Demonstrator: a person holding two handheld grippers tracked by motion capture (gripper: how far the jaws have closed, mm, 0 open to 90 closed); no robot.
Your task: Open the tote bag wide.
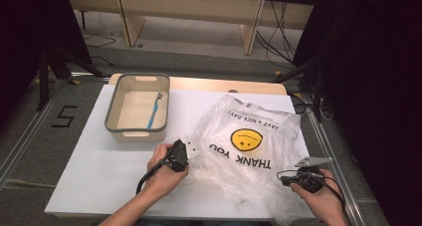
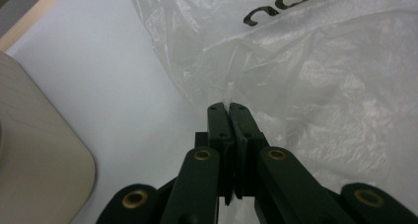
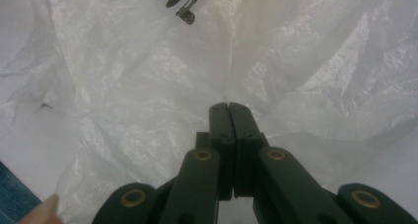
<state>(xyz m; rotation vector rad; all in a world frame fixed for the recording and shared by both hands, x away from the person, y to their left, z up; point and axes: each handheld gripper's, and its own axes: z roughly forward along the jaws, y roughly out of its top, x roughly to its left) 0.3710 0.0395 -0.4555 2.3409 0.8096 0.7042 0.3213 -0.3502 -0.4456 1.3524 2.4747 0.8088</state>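
Bag: the clear plastic bag (image 1: 249, 146) with a yellow face lay crumpled on the white table (image 1: 99, 171), right of the tub (image 1: 138, 108).
Left gripper (image 1: 189, 151): jaws were pressed together on a fold of the bag's left edge.
Right gripper (image 1: 286, 180): jaws were clamped on the film at the bag's near right corner.
Tub: held a blue toothbrush (image 1: 155, 110).
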